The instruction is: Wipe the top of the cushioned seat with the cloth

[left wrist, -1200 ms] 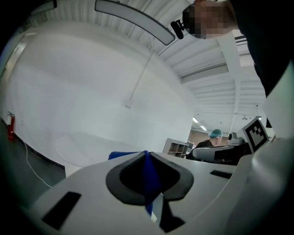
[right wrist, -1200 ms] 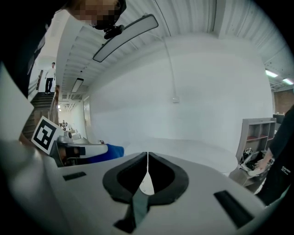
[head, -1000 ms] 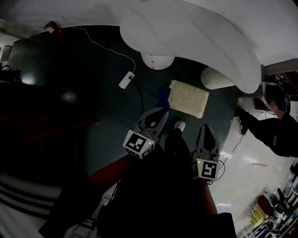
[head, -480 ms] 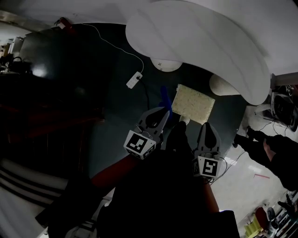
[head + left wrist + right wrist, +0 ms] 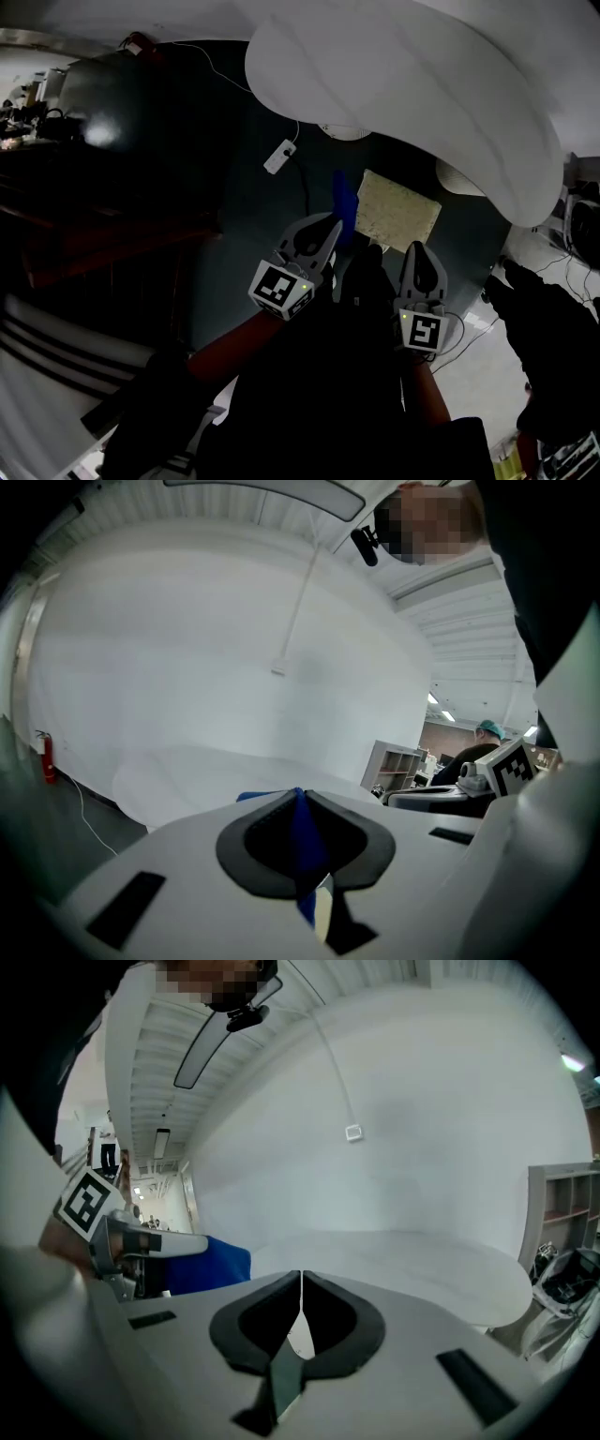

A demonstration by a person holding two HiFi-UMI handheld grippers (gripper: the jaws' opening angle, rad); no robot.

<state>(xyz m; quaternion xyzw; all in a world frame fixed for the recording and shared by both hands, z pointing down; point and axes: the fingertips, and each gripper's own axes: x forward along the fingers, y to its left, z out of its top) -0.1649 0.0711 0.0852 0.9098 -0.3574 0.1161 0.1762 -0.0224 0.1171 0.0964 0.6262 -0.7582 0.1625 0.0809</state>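
In the head view the big white cushioned seat (image 5: 403, 84) curves across the top. My left gripper (image 5: 330, 223) is below its edge, shut on a blue cloth (image 5: 343, 202) that sticks out past the jaws. In the left gripper view the cloth (image 5: 302, 841) is pinched between the shut jaws of the left gripper (image 5: 300, 803), and the seat (image 5: 216, 766) lies just ahead. My right gripper (image 5: 418, 251) is beside it, shut and holding nothing. In the right gripper view the right gripper (image 5: 301, 1283) faces the seat (image 5: 412, 1260), with the blue cloth (image 5: 211, 1265) at the left.
A pale yellow pad (image 5: 397, 211) lies on the dark floor under the seat, near two white rounded bases (image 5: 349, 131) (image 5: 464, 178). A white power strip (image 5: 279, 157) and its cord lie at the left. A person in dark clothes (image 5: 548, 328) stands at the right.
The seat, the pad and the power strip have shifted in the head view. Both grippers stay shut, the left still on the cloth. The person at the right has moved lower in the frame.
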